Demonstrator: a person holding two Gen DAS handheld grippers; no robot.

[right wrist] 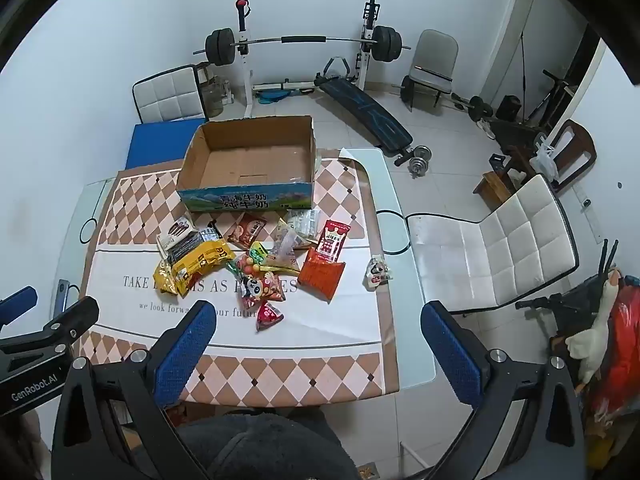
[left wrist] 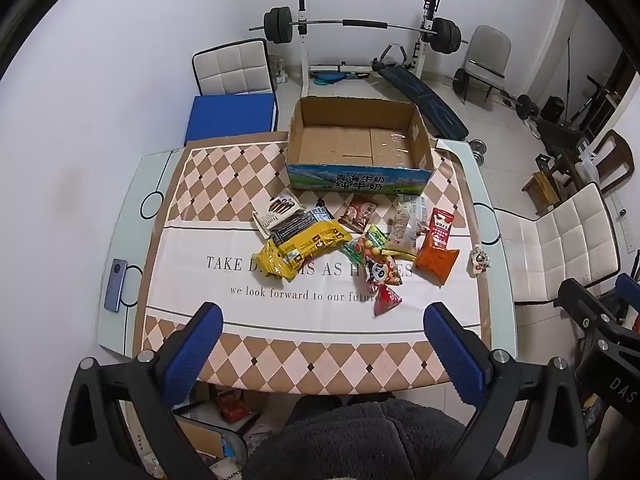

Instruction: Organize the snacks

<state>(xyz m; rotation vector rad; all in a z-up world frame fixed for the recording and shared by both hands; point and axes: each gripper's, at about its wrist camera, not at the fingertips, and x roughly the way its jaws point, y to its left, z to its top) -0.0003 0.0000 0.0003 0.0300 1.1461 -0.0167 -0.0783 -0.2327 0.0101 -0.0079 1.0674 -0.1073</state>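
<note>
An empty open cardboard box (left wrist: 360,142) (right wrist: 248,164) stands at the far side of the table. In front of it lies a loose pile of snack packets: a yellow bag (left wrist: 298,250) (right wrist: 192,266), an orange bag (left wrist: 438,262) (right wrist: 320,276), a panda packet (left wrist: 382,272) (right wrist: 260,286), a small red packet (left wrist: 386,300) (right wrist: 269,316). One small packet (left wrist: 480,260) (right wrist: 377,272) lies apart near the right edge. My left gripper (left wrist: 322,320) is open and empty, above the near edge. My right gripper (right wrist: 318,320) is open and empty, above the near right corner.
A phone (left wrist: 116,286) lies at the table's left edge. White chairs stand at the right (right wrist: 516,256) and behind the table (left wrist: 232,66). A weight bench and barbell rack (left wrist: 360,28) stand by the back wall. My lap in dark fleece (left wrist: 360,436) is below.
</note>
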